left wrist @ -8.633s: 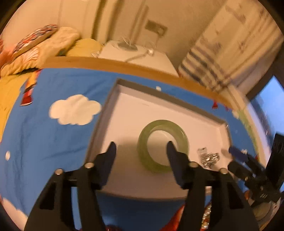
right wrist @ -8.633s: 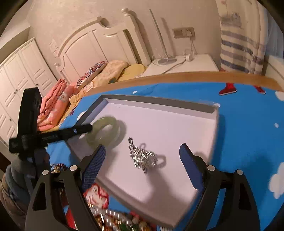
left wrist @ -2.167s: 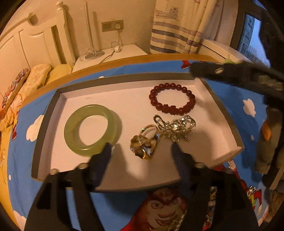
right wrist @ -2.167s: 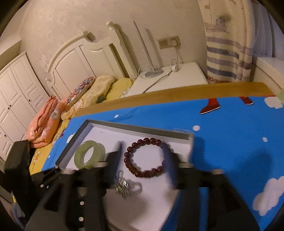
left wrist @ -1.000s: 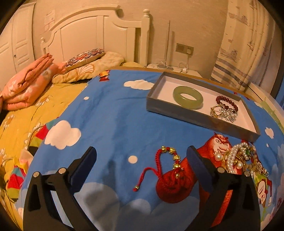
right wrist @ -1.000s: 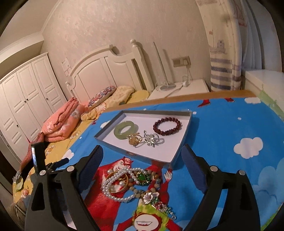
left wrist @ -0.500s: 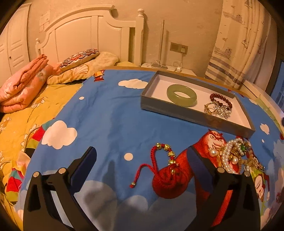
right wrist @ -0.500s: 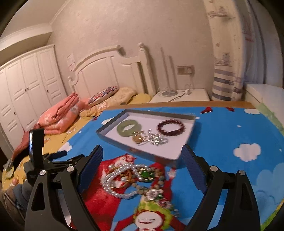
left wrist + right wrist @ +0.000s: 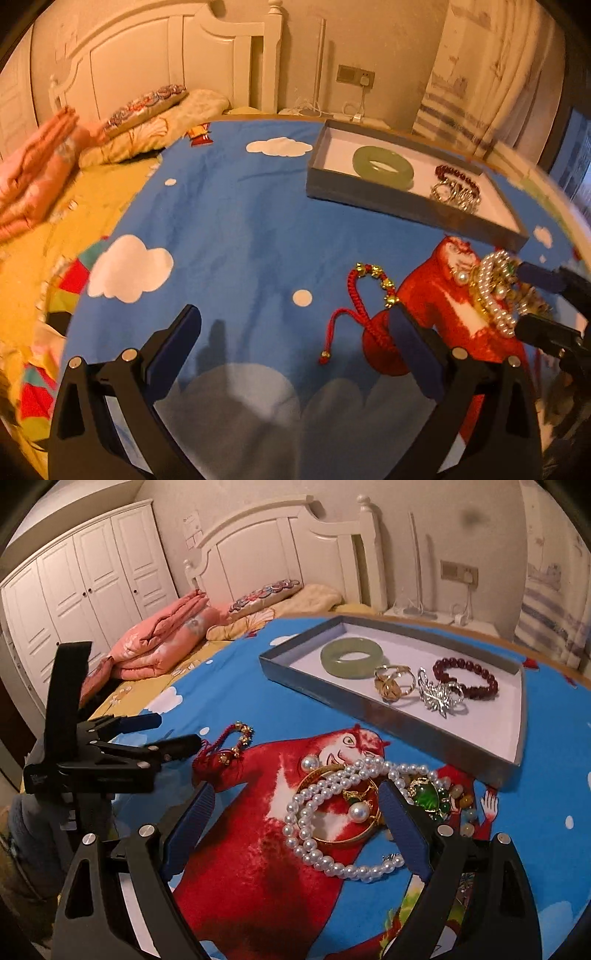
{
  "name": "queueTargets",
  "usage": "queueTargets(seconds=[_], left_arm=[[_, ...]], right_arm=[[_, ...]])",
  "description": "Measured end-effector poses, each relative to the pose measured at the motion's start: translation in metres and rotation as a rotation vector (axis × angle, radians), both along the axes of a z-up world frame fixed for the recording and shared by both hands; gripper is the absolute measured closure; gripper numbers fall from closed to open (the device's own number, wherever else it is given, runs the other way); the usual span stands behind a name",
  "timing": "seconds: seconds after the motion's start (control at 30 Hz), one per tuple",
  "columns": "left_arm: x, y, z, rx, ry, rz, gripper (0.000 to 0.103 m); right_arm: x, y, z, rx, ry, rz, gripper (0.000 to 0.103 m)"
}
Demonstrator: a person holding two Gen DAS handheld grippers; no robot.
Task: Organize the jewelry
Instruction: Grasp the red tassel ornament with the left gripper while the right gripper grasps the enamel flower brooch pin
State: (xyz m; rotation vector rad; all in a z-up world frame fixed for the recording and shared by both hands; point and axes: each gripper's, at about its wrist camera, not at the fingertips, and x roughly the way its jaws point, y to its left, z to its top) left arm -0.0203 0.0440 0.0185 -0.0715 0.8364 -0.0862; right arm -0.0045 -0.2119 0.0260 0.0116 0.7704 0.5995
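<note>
Blue cartoon bedspread (image 9: 229, 686) carries grey tray (image 9: 388, 716), red cord bracelet (image 9: 369, 295), pearl-and-gold jewelry pile (image 9: 351, 805), folded pink blanket (image 9: 162, 642).

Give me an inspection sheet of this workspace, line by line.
Surface: blue cartoon bedsheet with clouds and a red figure.
Job's things: grey tray holds a green jade bangle, gold ring, silver brooch and dark red bead bracelet. Outside the tray: red cord bracelet, and a tangled heap of pearl necklace, gold bangle and green-stone piece.
Clutter: folded pink quilt and pillows at the bed's head.
Grippers: left gripper open, empty, above the sheet; right gripper open over the pearl heap.
Cables: charger cable at the wall socket.
Surroundings: white headboard, wardrobe, striped curtain.
</note>
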Motion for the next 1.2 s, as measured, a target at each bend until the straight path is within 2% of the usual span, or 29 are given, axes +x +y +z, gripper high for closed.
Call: queueTargets(seconds=[0.1,0.23,0.4,0.5,0.57,0.6,0.63,0.67,0.73,0.97,1.1,1.2], left_arm=[[0.000,-0.003,0.001,-0.015,0.000,-0.051,0.003],[0.003,-0.022,0.001,0.022,0.019,-0.164,0.003],[0.007,-0.045,0.001,0.052,0.019,-0.251,0.005],[0.014,-0.055,-0.009,0.071,0.070,-0.282,0.032],[0.012,-0.061,-0.010,0.116,0.054,-0.285,0.039],[0.011,-0.061,-0.010,0.114,0.050,-0.291,0.043],[0.010,-0.061,-0.010,0.112,0.042,-0.291,0.057],[0.009,-0.059,-0.010,0.107,0.037,-0.284,0.079],[0.008,-0.053,-0.009,0.079,0.033,-0.268,0.097],[-0.004,-0.036,-0.002,-0.008,-0.022,-0.218,0.097],[-0.010,-0.026,0.003,-0.042,-0.043,-0.191,0.097],[-0.014,-0.020,0.008,-0.060,-0.063,-0.177,0.097]], right_arm=[[0.003,-0.011,0.001,0.024,0.018,-0.042,0.017],[0.001,-0.036,0.006,0.025,0.014,-0.105,0.017],[-0.005,-0.072,0.006,0.039,0.024,-0.191,0.016],[-0.012,-0.089,0.003,0.044,0.036,-0.232,0.016],[-0.016,-0.094,0.001,0.044,0.039,-0.245,0.016],[-0.018,-0.097,0.000,0.045,0.041,-0.249,0.016],[-0.020,-0.099,-0.002,0.044,0.045,-0.251,0.016],[-0.022,-0.100,-0.003,0.043,0.046,-0.250,0.016],[-0.026,-0.101,-0.005,0.036,0.045,-0.239,0.016],[-0.037,-0.092,-0.009,-0.051,0.035,-0.169,0.017],[-0.038,-0.095,-0.013,-0.074,0.048,-0.170,0.025],[-0.034,-0.100,-0.013,-0.083,0.054,-0.185,0.026]])
